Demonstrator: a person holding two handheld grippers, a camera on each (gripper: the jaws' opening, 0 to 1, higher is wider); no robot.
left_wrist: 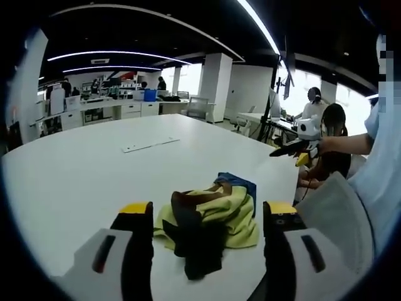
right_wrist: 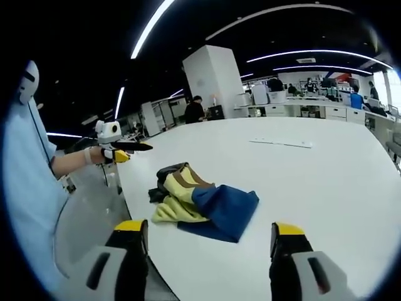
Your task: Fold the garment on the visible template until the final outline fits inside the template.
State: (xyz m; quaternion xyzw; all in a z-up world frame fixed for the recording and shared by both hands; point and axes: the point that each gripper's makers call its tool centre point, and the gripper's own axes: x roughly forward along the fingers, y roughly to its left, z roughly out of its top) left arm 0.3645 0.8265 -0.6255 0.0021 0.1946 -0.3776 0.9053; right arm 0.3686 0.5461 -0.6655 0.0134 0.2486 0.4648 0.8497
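garment (left_wrist: 210, 216) lies bunched on table (left_wrist: 81, 169), near the edge by the person (right_wrist: 28, 182). left gripper view: it sits ahead, between the 2 jaws; right gripper (left_wrist: 294, 148) off to the right past the table edge. flat strip (left_wrist: 150, 145) lies on the table well beyond the garment. right gripper view: left gripper (right_wrist: 128, 148) beyond the garment, left.

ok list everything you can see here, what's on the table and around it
garment: one, crumpled, yellow, blue, brown and black, near the table's edge ahead of both claws
table: one, white, large
flat strip: one, white, on the table beyond the garment
desks and cabinets: several, white, far background
pillar: one, white, behind the table
people: a few, in the background
left claw: one, black jaws with yellow tips, open, empty
right claw: one, same colours, open, empty
person's sleeve: one, light blue, beside the table
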